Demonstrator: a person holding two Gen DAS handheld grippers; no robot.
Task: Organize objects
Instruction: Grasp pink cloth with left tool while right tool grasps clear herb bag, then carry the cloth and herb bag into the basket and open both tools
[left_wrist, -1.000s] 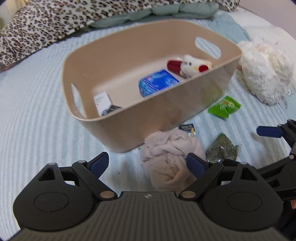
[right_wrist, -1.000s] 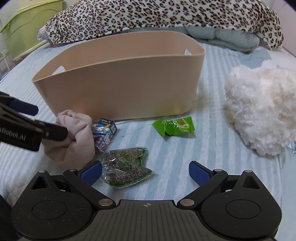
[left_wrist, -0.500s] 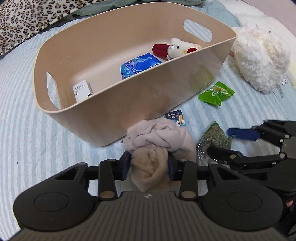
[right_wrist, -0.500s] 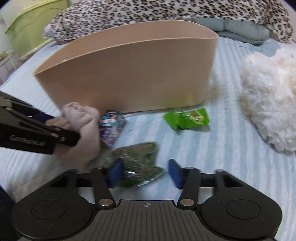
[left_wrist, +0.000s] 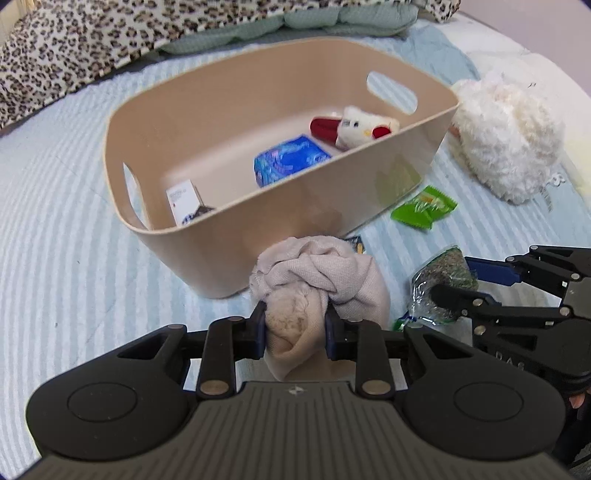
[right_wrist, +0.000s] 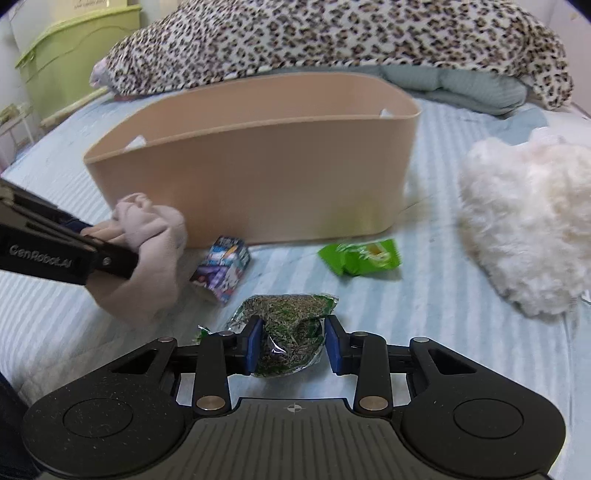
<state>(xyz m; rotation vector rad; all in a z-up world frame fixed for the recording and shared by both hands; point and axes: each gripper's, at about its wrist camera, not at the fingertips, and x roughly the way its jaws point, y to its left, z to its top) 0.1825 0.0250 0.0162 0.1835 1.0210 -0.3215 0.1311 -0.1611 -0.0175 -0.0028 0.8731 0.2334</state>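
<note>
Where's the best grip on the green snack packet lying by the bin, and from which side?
Take the green snack packet from above, fingers across its puffed middle or along a crimped end seam. It lies flat on the striped bedspread, apart from the beige bin, with room on both sides, so a top-down pinch looks cleanest; a sideways approach would likely just push it.

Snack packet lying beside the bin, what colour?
Bright green snack packet with a yellow-orange print, on the bedspread near the beige bin. Clearest in the right wrist view.

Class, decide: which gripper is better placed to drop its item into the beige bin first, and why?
Left. The left gripper holds the pink cloth right at the beige bin wall; the right gripper, shut on the herb packet, sits farther back.
</note>
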